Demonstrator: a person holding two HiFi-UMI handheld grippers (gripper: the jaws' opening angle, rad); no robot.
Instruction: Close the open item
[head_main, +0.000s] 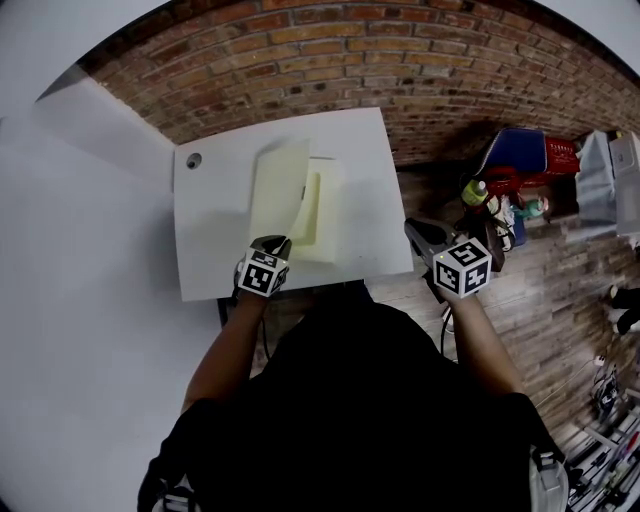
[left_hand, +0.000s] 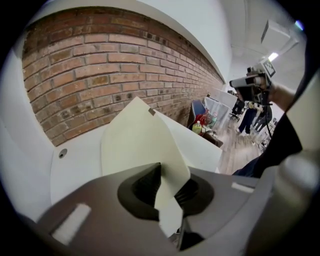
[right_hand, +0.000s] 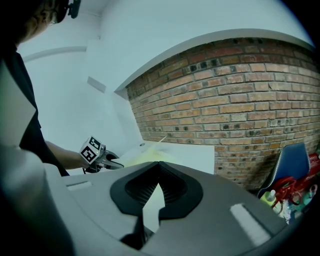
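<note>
A pale yellow folder (head_main: 322, 215) lies open on the white table (head_main: 215, 250), from mid-table towards the near edge, with its cover (head_main: 280, 180) raised and leaning left of the base. The left gripper (head_main: 272, 245), at the table's near edge, has its jaws nipped narrowly on the cover's near end, and in the left gripper view the thin sheet runs straight up between the pads. The right gripper (head_main: 415, 228) hangs just off the near right corner of the table, its jaws drawn together at the tips with nothing between them. The step in hand looks to be swinging the cover over and down onto the base. Done well, I judge, it means carrying the pinched end in an arc about the folder's spine rather than pulling flat across, since a sheet this thin would likely buckle or drag the whole folder towards the edge. A light pinch should do, released only once the cover lies flat and square with the base, and the free gripper could steady the base's right side if it starts to slide. Counted: one folder with one cover, one table, two grippers, and one small round hole (head_main: 193, 160) near the table's far left corner
</note>
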